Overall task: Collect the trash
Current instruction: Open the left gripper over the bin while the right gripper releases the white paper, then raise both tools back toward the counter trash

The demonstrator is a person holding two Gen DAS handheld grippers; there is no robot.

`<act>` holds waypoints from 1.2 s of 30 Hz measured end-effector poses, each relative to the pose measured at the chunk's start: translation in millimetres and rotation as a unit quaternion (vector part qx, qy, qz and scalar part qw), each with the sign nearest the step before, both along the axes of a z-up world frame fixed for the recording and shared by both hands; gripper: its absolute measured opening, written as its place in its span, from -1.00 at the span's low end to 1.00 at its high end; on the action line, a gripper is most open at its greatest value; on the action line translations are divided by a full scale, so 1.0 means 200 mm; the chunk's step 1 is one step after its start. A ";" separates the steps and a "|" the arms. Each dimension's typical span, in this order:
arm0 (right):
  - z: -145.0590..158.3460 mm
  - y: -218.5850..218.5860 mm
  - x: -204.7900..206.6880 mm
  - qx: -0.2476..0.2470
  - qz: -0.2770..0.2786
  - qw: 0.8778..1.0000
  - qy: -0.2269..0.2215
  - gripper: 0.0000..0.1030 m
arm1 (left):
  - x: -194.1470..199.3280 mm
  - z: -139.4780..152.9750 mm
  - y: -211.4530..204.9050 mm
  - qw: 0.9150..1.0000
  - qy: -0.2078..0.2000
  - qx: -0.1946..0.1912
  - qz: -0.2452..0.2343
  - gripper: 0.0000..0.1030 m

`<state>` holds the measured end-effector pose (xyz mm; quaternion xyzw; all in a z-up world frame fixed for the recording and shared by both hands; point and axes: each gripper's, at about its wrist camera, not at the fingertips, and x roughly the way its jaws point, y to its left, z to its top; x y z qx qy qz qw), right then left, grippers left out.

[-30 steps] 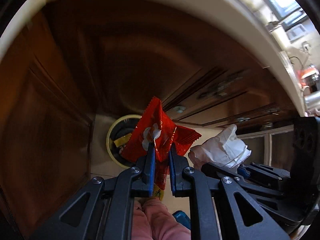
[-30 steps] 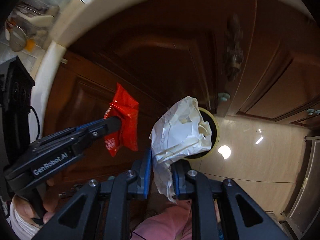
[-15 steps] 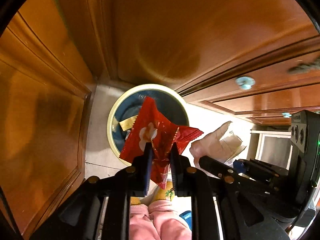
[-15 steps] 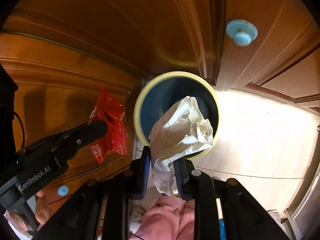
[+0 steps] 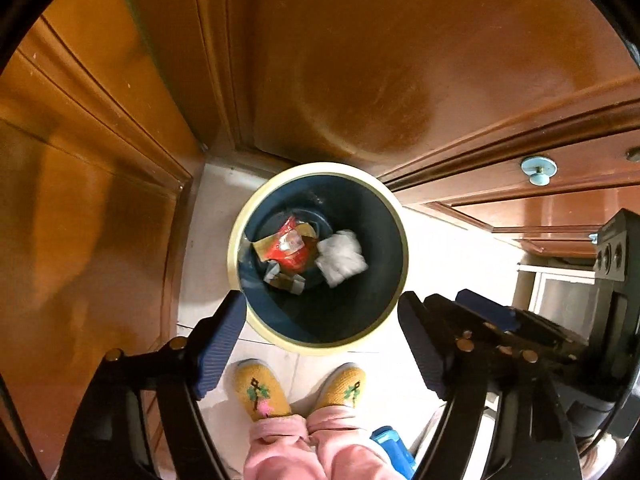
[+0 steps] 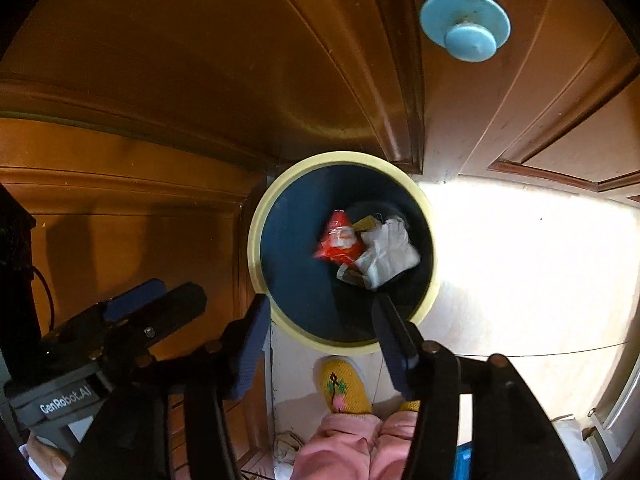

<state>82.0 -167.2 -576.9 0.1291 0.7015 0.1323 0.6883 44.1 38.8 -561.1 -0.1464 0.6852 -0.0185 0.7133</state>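
Brown wooden cabinet doors [image 5: 360, 60] wrap around a pale floor corner, and a round bin [image 5: 394, 216] with a cream rim sits right at their foot. Both grippers hang over that bin: the left gripper [image 5: 320, 344] and the right gripper [image 6: 320, 336] have just been opening, fingers spread with nothing between them. The red wrapper [image 5: 290, 250] and crumpled white paper [image 5: 342, 256] lie down inside the bin, side by side.

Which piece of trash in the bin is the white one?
The crumpled paper, lying at the bottom of the bin. It is white and wrinkly, while the wrapper touching it is shiny red.
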 end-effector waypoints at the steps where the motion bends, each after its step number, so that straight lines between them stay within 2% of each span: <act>1: 0.01 -0.01 0.00 0.000 -0.001 1.000 -0.001 0.05 | 0.00 0.01 0.00 1.000 -0.002 0.004 -0.002 0.49; 9: 0.09 -0.04 -0.02 0.000 -0.017 1.000 -0.008 0.05 | -0.04 0.13 -0.03 1.000 -0.014 0.013 -0.015 0.49; 15: 0.26 -0.07 -0.09 -0.007 -0.030 0.999 -0.011 0.05 | -0.06 0.35 -0.08 0.999 -0.036 0.018 -0.029 0.49; 29: 0.91 -0.18 -0.17 0.018 -0.059 0.996 -0.063 0.05 | -0.09 1.07 -0.14 0.993 -0.105 0.036 -0.051 0.49; 36: 1.29 -0.20 -0.22 0.024 -0.061 0.993 -0.097 0.05 | -0.14 1.46 -0.19 0.989 -0.123 0.039 -0.070 0.49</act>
